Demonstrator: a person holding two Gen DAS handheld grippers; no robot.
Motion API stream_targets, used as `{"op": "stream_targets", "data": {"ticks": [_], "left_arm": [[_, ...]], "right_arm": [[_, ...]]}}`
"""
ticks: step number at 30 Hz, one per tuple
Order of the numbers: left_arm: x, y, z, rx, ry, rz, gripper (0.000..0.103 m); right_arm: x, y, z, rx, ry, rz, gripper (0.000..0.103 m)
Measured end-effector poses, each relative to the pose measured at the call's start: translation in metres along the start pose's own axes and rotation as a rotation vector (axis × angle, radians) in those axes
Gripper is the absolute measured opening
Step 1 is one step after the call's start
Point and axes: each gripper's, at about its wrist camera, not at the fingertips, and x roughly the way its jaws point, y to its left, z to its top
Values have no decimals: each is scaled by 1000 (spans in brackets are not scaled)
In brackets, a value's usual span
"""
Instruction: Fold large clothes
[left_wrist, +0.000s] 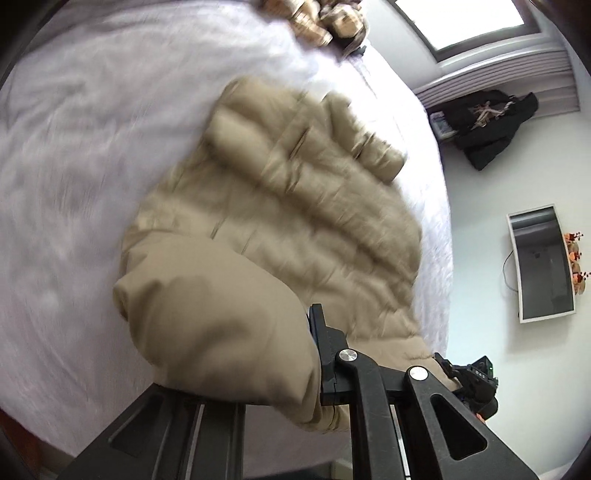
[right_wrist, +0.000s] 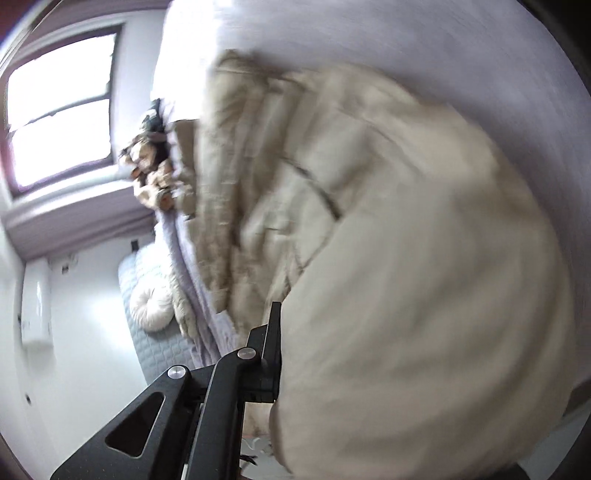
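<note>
left gripper (left_wrist: 314, 354): clamped on puffy beige quilted coat (left_wrist: 280, 206) | right gripper (right_wrist: 280, 354): clamped on same coat (right_wrist: 369, 240) | coat: lies on white bedspread (left_wrist: 74, 147), near end lifted | frames blurred

A puffy beige quilted coat (left_wrist: 280, 206) lies sprawled on the white bed, one end lifted and bunched.
</note>
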Motion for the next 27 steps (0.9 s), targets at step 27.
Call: {"op": "stream_targets", "data": {"ticks": [27], "left_arm": [[134, -26, 207, 110, -28, 229, 18]], "right_arm": [[147, 176, 196, -253, -22, -161, 13]]}}
